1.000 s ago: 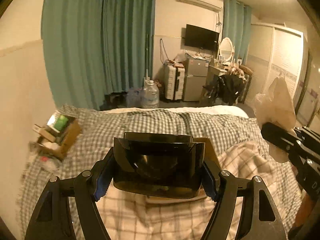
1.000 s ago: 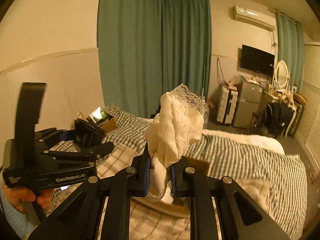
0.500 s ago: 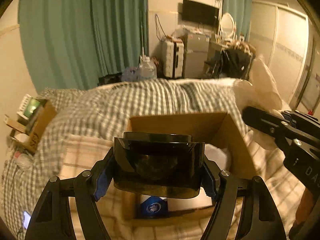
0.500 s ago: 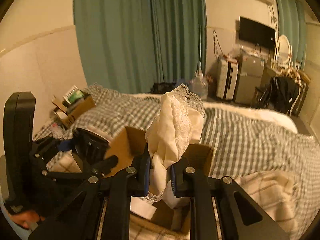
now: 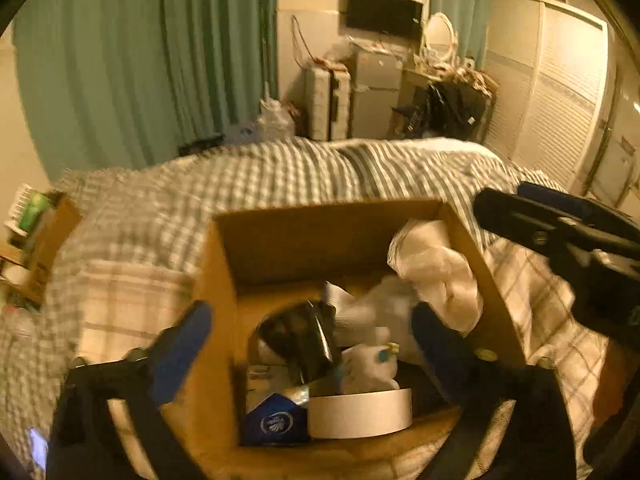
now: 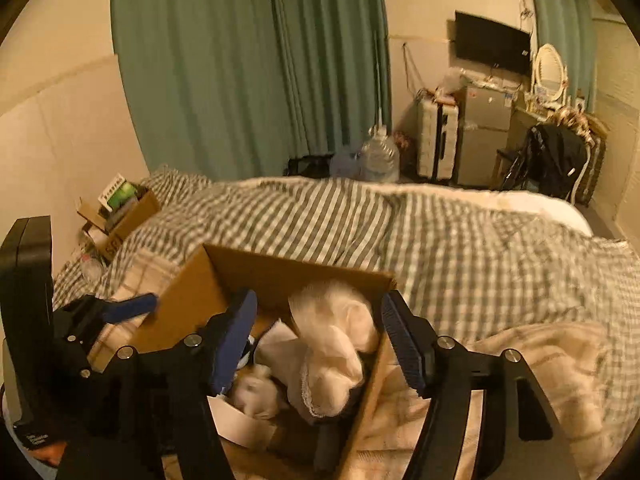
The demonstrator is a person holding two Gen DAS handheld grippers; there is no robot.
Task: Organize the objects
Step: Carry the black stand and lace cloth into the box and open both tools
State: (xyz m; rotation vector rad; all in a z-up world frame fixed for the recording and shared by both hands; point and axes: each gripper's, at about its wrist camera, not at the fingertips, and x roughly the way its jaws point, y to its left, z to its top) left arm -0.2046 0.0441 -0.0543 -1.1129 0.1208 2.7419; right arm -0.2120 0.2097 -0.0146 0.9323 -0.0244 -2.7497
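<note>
An open cardboard box (image 5: 224, 280) stands on the bed; it also shows in the right wrist view (image 6: 192, 284). My left gripper (image 5: 308, 336) is open above it. A glossy black object (image 5: 300, 336) lies loose inside, below the fingers. My right gripper (image 6: 316, 340) is open over the box's right side. A cream lace cloth (image 6: 336, 344) lies inside against the wall, also in the left wrist view (image 5: 436, 264). The right gripper's body shows in the left wrist view (image 5: 560, 236).
The box also holds a white tape roll (image 5: 360, 412), a blue packet (image 5: 276, 420) and white papers. A smaller cardboard box (image 6: 120, 212) of items sits by the wall. A checked quilt (image 6: 440, 232) covers the bed. A phone (image 5: 38, 444) lies at the lower left.
Both grippers dipped toward the box and opened. The black object dropped from the left gripper into the box. The lace cloth dropped from the right gripper into the box.
</note>
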